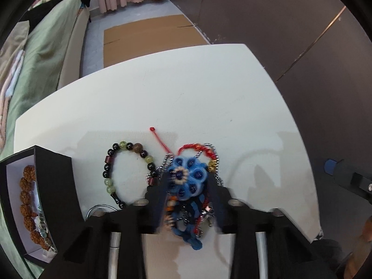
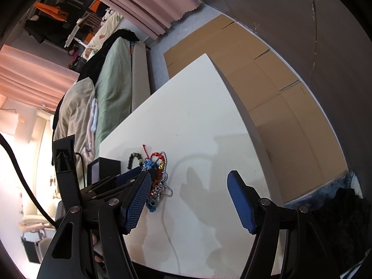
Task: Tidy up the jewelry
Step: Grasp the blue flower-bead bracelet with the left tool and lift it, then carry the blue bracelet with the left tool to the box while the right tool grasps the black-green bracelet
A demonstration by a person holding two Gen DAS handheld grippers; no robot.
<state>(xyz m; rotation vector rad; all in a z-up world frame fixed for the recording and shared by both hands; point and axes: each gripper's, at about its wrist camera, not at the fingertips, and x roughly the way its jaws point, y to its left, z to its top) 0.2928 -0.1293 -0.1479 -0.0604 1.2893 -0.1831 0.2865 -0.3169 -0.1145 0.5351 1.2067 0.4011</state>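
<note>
Left gripper [image 1: 187, 186] points down over a tangled jewelry pile [image 1: 188, 181] on the white table [image 1: 209, 93]; its jaws stand narrow on either side of the blue woven flower piece [image 1: 187, 177], but contact cannot be told through blur. Just left of the jaws lies a beaded bracelet [image 1: 127, 172]; farther left stands a black box [image 1: 34, 200] holding brown beads. Bare tabletop runs ahead to the far edge. Right gripper [image 2: 189, 200] hangs wide and empty, the pile at its left finger, open surface ahead and right.
</note>
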